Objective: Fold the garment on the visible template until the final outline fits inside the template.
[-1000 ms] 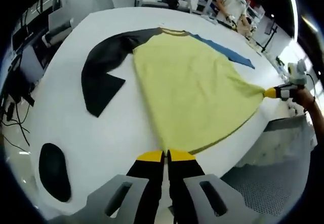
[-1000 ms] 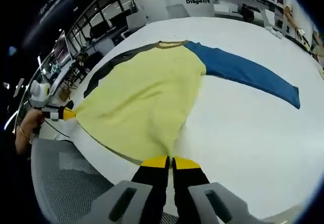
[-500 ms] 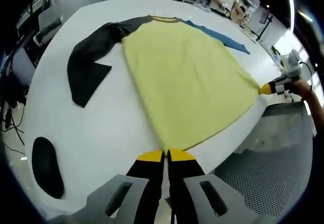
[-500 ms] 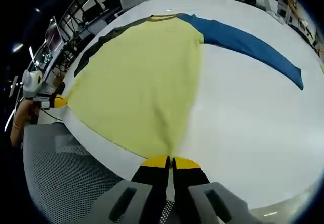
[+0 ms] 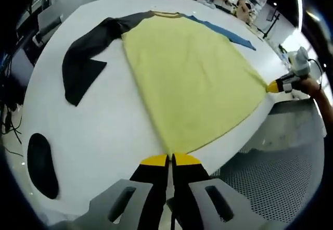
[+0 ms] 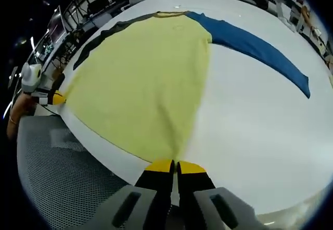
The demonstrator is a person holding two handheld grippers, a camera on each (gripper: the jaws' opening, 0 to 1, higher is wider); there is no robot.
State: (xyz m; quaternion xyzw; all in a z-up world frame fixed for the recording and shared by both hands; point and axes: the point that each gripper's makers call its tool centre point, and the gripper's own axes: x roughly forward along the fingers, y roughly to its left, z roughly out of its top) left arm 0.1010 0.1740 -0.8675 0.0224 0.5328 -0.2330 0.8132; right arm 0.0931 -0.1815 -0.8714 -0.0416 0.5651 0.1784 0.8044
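Observation:
A long-sleeved shirt lies flat on the white table: yellow body, dark grey sleeve, blue sleeve. My left gripper is shut on one hem corner of the yellow body at the table's near edge. In the left gripper view the right gripper holds the other hem corner at the far right. My right gripper is shut on that corner of the yellow body, and the left gripper appears at the far left, held by a hand. The hem is stretched taut between them.
A black oval patch lies on the white table near its left edge. A perforated grey mesh surface sits below the table's edge. Shelves and a person stand far behind the table.
Both grippers have drawn the hem back toward the table's edge, and the yellow body now lies wider and flatter. The grip on both corners is unchanged.

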